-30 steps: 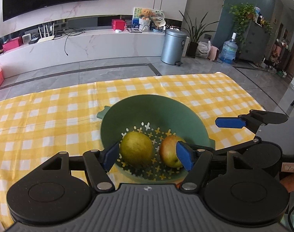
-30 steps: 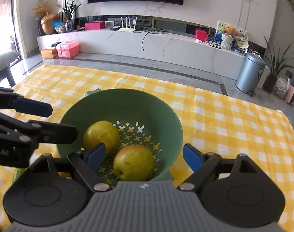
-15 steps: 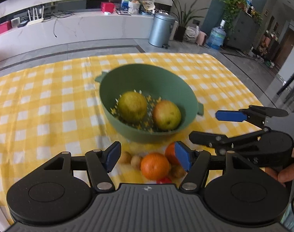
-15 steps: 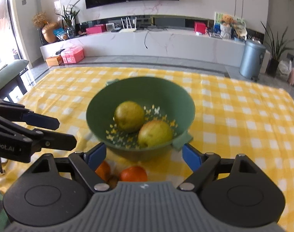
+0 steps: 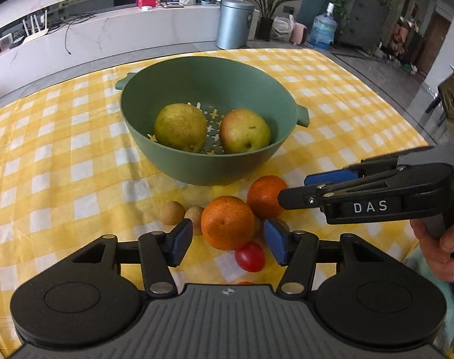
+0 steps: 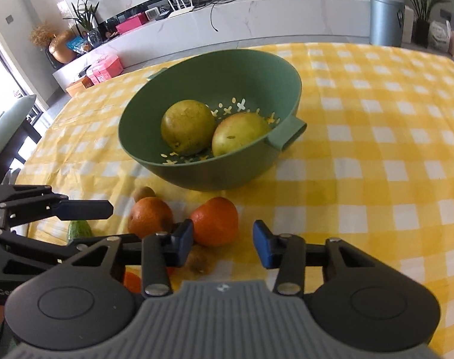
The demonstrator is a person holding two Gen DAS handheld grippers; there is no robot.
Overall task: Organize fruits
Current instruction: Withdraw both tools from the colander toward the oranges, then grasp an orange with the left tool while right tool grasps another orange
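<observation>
A green colander bowl (image 5: 209,89) (image 6: 227,68) on the yellow checked cloth holds a green pear (image 5: 180,127) and a reddish apple (image 5: 244,130). In front of it lie two oranges, small brown fruits (image 5: 171,212) and a cherry tomato (image 5: 250,256). My left gripper (image 5: 228,239) (image 6: 107,224) is closing around the nearer orange (image 5: 228,223) (image 6: 150,217); its pads stand just clear of the peel. My right gripper (image 6: 224,240) (image 5: 292,190) is closing too, with the other orange (image 6: 215,221) (image 5: 264,196) between its jaws and a gap at the right pad.
A green fruit (image 6: 80,229) lies at the left by the left gripper's fingers, and another orange (image 6: 131,281) shows partly under the right gripper. A person's hand (image 5: 442,245) holds the right gripper. The table's right edge (image 5: 418,125) is near; a chair (image 6: 5,128) stands at the left.
Both grippers pulled back from over the bowl and sank toward the cloth, bringing the loose oranges and small fruits into view. Both pairs of jaws narrowed, the right one more.
</observation>
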